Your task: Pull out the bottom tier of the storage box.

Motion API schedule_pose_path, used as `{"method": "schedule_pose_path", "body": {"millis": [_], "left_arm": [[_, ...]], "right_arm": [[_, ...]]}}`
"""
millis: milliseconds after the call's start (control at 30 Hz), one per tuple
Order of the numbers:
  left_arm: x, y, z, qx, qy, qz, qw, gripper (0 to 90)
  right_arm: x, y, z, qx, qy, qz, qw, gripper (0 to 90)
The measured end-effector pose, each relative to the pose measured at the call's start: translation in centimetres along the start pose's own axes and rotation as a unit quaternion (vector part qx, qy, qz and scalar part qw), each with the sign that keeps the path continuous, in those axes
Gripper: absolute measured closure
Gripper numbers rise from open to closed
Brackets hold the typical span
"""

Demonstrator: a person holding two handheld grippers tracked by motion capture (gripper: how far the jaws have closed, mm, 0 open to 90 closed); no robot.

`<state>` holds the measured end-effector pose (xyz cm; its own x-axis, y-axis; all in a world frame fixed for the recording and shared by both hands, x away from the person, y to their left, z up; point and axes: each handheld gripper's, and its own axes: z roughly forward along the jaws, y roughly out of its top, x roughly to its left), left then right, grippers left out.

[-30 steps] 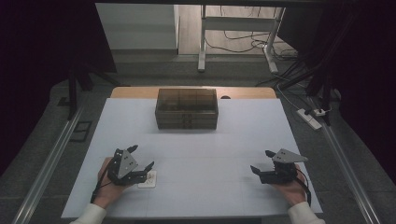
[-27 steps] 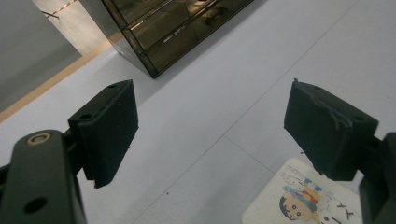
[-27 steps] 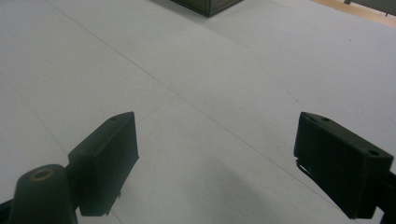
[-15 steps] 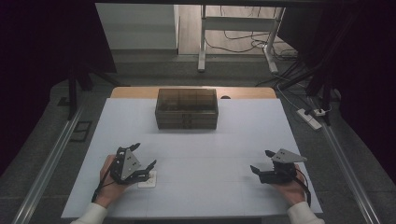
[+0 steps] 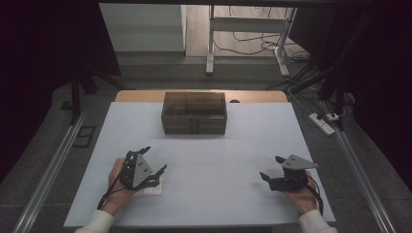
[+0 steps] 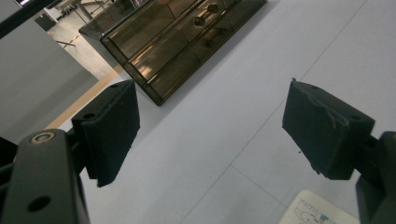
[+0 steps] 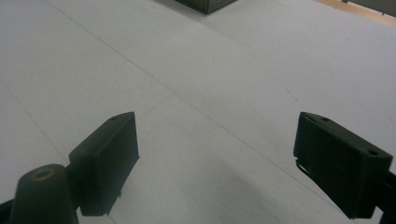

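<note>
A dark translucent box (image 5: 194,112) with small drawers stands at the far middle of the white table (image 5: 228,150). My left gripper (image 5: 155,158) is held in a hand at the near left, open and empty, tilted on its side just above a small white card (image 5: 154,187). In the left gripper view the box (image 6: 173,42) lies ahead and the card (image 6: 322,212) is at the lower right, beyond the spread gripper (image 6: 210,135). My right gripper (image 5: 270,167) rests at the near right, open and empty. The right gripper view has the wide-open gripper (image 7: 215,163) over bare table, with a box corner (image 7: 205,4) at the top.
A wooden table edge (image 5: 141,96) runs behind the white sheet. A small dark object (image 5: 234,101) lies behind the box. On the floor at the right are a power strip (image 5: 323,122) and cables; metal rails (image 5: 53,170) flank the table.
The left gripper has shifted slightly to the right and turned a little over the card. The right gripper has stayed almost still.
</note>
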<state>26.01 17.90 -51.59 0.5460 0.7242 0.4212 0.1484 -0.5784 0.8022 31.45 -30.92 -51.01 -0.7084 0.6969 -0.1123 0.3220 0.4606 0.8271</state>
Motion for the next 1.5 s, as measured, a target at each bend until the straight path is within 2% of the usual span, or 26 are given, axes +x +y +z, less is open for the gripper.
{"method": "schedule_pose_path", "body": {"millis": [200, 467, 600, 933, 1067, 1500], "left_arm": [[-0.1, 0.1, 0.0, -0.006, 0.005, 0.007, 0.9999, 19.2], [-0.4, 0.3, 0.1, -0.012, 0.014, 0.026, 0.9995, 19.3], [-0.5, 0.3, 0.3, -0.012, 0.015, 0.026, 0.9995, 19.6], [-0.9, 0.6, 0.8, -0.016, 0.015, 0.046, 0.9987, 19.8], [-1.0, 0.7, 1.0, -0.027, 0.012, 0.055, 0.9980, 20.4], [-1.2, 1.0, 1.8, -0.024, 0.017, 0.075, 0.9968, 20.4]], "right_arm": [[0.0, 0.0, 0.0, 0.000, 0.000, -0.001, 1.0000, 13.5], [0.0, 0.0, 0.1, 0.001, 0.001, -0.002, 1.0000, 13.7], [0.1, 0.0, 0.1, 0.001, 0.000, -0.002, 1.0000, 13.8], [0.1, 0.0, 0.1, 0.001, -0.002, -0.004, 1.0000, 13.9], [0.1, 0.0, 0.1, 0.001, -0.002, -0.004, 1.0000, 13.9], [0.1, 0.0, 0.1, 0.006, -0.004, -0.005, 1.0000, 14.0]]}}
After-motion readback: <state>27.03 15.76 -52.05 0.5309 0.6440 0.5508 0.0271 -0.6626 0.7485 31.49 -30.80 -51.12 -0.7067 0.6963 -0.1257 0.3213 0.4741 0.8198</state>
